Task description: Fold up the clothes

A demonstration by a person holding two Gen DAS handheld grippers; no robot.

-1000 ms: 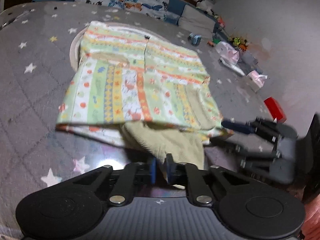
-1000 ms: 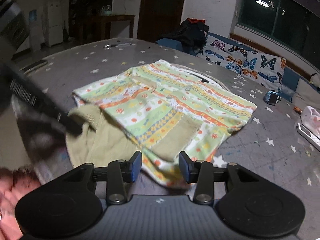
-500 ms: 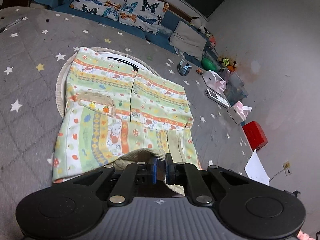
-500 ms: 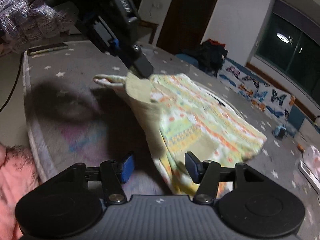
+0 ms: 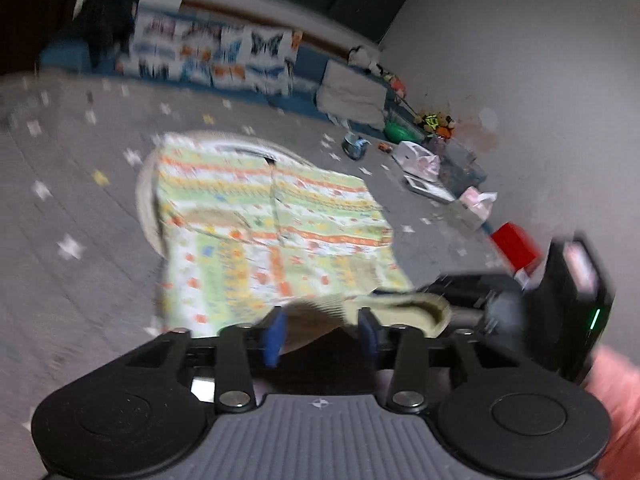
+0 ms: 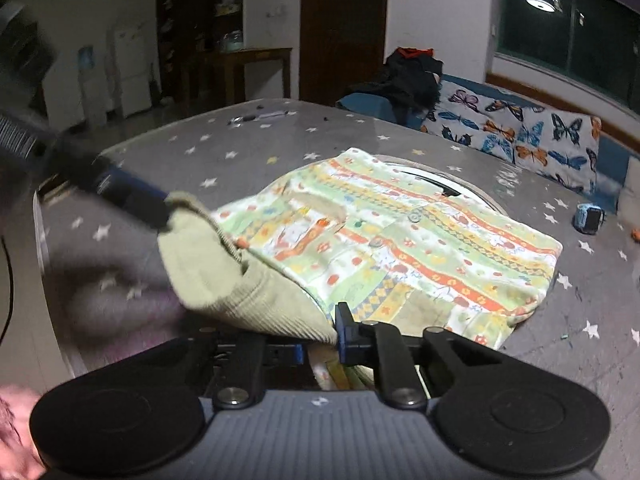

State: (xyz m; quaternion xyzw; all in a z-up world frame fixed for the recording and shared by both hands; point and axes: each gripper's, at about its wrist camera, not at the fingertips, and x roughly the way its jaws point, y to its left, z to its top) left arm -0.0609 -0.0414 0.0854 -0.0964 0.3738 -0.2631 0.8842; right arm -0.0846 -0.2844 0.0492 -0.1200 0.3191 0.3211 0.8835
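L gripper (image 5: 320, 330) jaws apart, khaki hem (image 5: 384, 308) lying betw them; R gripper (image 6: 318, 350) clamps shirt (image 6: 400, 240) near table (image 6: 240, 144) edge.

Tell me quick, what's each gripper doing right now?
Left gripper: open, the patterned shirt's corduroy edge between its jaws.
Right gripper: shut on the patterned shirt.

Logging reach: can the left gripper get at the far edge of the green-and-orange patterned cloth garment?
Probably yes: the left gripper stands open and nothing lies on the green-and-orange patterned garment before that edge.
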